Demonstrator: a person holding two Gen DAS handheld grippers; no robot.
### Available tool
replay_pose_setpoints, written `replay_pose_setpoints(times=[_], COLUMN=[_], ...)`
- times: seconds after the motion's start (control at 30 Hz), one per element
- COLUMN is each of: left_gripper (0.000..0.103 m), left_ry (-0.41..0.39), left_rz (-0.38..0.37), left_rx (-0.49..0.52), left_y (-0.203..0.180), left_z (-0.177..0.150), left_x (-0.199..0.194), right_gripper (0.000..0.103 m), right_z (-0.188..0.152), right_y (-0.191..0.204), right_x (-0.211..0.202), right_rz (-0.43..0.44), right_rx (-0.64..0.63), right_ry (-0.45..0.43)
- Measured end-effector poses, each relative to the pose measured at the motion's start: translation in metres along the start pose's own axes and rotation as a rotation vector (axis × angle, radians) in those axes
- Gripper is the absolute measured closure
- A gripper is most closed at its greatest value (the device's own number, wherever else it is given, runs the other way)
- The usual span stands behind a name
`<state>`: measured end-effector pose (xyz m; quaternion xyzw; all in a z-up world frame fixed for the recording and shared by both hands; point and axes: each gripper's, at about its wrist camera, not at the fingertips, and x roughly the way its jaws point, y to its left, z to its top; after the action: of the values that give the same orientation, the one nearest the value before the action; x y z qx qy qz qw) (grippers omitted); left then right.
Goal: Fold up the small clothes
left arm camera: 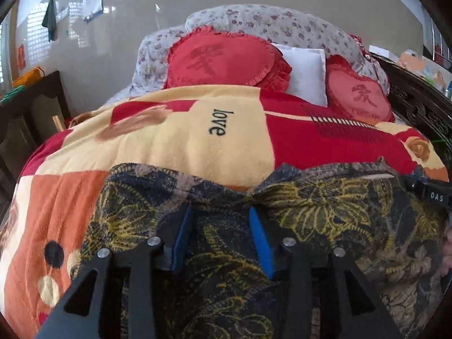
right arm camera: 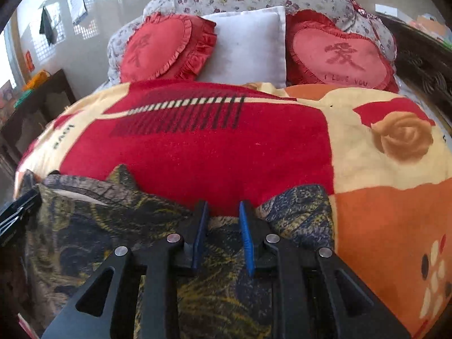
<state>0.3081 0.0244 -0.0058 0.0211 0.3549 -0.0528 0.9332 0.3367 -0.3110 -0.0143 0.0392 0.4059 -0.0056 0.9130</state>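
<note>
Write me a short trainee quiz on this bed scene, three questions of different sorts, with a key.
1. True or false: the white pillow sits between the two red heart cushions.
2. Which word is printed on the blanket? A) love B) home C) happy
3. What lies beneath the left tool, and how do its jaws stand?

Key: 1 true. 2 A. 3 The dark floral garment; the jaws stand apart, not pressing on it.
</note>
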Motion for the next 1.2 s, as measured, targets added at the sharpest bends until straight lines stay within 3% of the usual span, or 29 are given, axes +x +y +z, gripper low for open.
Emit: replay_pose_setpoints(times=[0.17,0.33,0.43,0.53,0.57,0.63,0.73,0.8,0.83,0.9,1.0,1.13,1.2], left_gripper=[0.059,0.056,0.056,0.057,0.062,0.066,0.053,0.034,0.031,0.030,0.030,0.030,0.030], left_ry=[0.071,-0.006,0.060,0.178,0.203,0.172,0.123,0.084,0.077,0.096,0.165,0.261,0.284], left_rz=[-0.021,-0.058,-0.109,-0.070,-0.071,-0.062,-0.089,-0.097,-0.107,-0.137,-0.211,-0.302,-0.353], left_rx=[-0.030,-0.067,-0.129,-0.127,-0.139,-0.145,-0.166,-0.142,-0.137,-0.155,-0.234,-0.334,-0.403], left_y=[0.009,0.033,0.047,0.051,0.055,0.059,0.073,0.082,0.086,0.095,0.100,0.088,0.084], left_z=[0.016,0.003,-0.029,-0.063,-0.067,-0.064,-0.061,-0.069,-0.076,-0.094,-0.130,-0.163,-0.170], left_x=[-0.011,-0.076,-0.090,-0.068,-0.063,-0.074,-0.114,-0.144,-0.156,-0.176,-0.190,-0.176,-0.164], right_gripper=[0.103,0.103,0.096,0.096,0.096,0.097,0.097,0.095,0.091,0.083,0.081,0.080,0.080], right_z=[0.003,-0.016,-0.054,-0.087,-0.092,-0.090,-0.085,-0.094,-0.102,-0.127,-0.168,-0.215,-0.230], right_y=[0.000,0.016,0.027,0.028,0.025,0.024,0.019,0.009,0.002,-0.009,-0.017,-0.023,-0.027], right_x=[-0.017,-0.106,-0.128,-0.097,-0.090,-0.098,-0.133,-0.166,-0.182,-0.209,-0.233,-0.239,-0.227], right_rz=[-0.004,0.019,0.067,0.023,0.026,0.028,0.027,0.074,0.105,0.152,0.177,0.364,0.399], right_rx=[-0.008,-0.087,-0.096,-0.073,-0.061,-0.053,-0.034,-0.016,-0.006,0.024,0.047,0.152,0.239], right_ry=[0.009,-0.148,-0.109,0.010,0.022,-0.003,-0.025,-0.067,-0.078,-0.082,-0.077,-0.046,-0.013])
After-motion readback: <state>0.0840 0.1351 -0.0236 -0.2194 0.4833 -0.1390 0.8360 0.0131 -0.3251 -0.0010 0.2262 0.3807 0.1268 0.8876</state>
